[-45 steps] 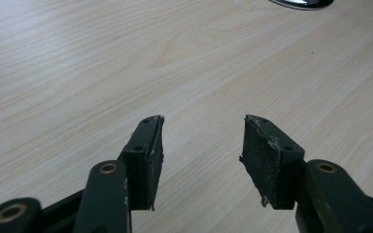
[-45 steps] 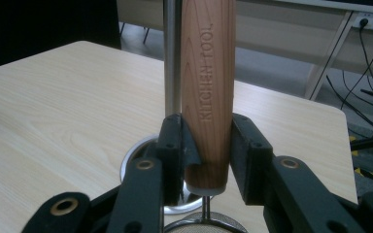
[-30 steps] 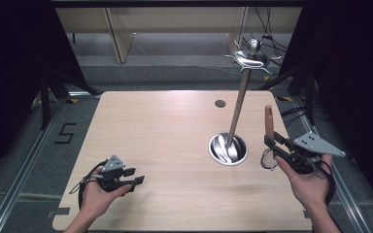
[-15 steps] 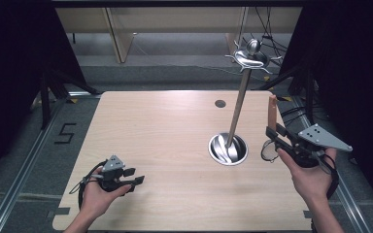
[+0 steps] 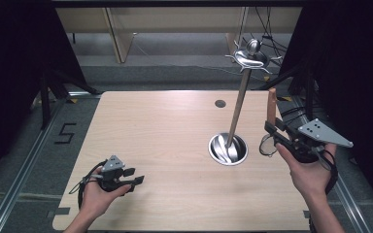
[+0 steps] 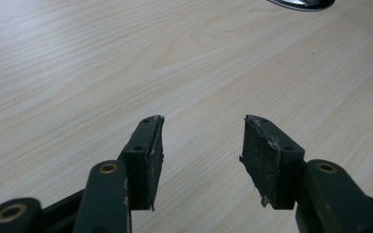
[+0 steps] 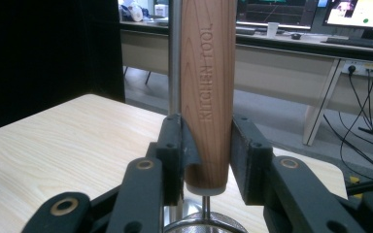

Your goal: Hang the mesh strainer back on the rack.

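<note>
A kitchen tool with a wooden handle [image 5: 271, 104] stands upright at the table's right edge, my right gripper [image 5: 273, 131] shut on the handle's lower end. The handle [image 7: 209, 87] reads "KITCHEN TOOL" between the jaws of the right gripper [image 7: 208, 145], and a metal ring [image 7: 204, 225] hangs below it. Just left stands a steel utensil stand: round base [image 5: 228, 149], thin pole [image 5: 238, 109], hooks at the top [image 5: 252, 58]. My left gripper [image 5: 137, 180] rests near the front left corner, open, nothing between its pads [image 6: 272, 160].
The wooden table [image 5: 165, 126] has a small round hole [image 5: 220, 103] near its far edge. The stand's pole [image 7: 175, 53] rises right behind the held handle. The stand's base edge [image 6: 301, 3] shows far ahead of the left gripper. Dark floor and cables surround the table.
My right gripper has lifted the wooden-handled tool a little higher and farther from the person. The left gripper has stayed where it was.
</note>
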A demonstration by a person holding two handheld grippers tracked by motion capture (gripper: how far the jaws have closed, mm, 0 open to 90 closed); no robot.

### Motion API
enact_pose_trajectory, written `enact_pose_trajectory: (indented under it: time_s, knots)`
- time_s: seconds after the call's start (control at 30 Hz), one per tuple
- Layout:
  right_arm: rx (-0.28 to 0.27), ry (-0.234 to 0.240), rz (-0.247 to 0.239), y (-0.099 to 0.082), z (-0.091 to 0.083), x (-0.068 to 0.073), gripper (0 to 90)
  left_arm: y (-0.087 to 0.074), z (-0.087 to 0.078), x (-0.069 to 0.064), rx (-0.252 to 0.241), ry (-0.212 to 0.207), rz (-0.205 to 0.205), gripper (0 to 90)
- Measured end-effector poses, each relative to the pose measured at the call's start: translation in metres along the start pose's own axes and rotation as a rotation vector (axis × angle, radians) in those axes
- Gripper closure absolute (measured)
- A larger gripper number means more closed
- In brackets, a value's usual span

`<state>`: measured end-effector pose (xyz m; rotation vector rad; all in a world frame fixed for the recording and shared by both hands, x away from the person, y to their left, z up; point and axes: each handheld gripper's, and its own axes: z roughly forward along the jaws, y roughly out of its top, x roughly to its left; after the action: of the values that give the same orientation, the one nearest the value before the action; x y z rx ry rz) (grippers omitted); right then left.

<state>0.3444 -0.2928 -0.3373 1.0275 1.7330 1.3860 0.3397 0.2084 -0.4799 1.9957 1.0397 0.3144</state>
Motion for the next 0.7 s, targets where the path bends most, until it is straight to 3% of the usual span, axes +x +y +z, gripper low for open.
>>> enact_pose_trajectory:
  time_s: [0.1, 0.43, 0.5, 0.63, 0.7]
  knots:
    - [-0.002, 0.004, 0.023, 0.004, 0.000, 0.001, 69.1, 0.000, 0.000, 0.000, -0.004, 0.000, -0.001, 48.5]
    - [-0.030, 0.004, 0.007, 0.010, 0.000, 0.000, 69.2, 0.000, -0.001, 0.001, 0.019, 0.002, 0.016, 48.6]
    - [-0.029, 0.003, 0.027, 0.012, 0.000, 0.001, 69.1, 0.000, 0.000, 0.000, 0.006, -0.005, -0.005, 48.5]
    - [-0.041, 0.009, 0.018, 0.014, 0.001, 0.000, 69.1, 0.000, -0.001, 0.001, 0.015, 0.005, 0.009, 48.5]
    - [-0.036, 0.001, 0.038, 0.015, 0.000, 0.002, 69.1, 0.000, -0.002, 0.001, 0.020, -0.003, 0.009, 48.5]
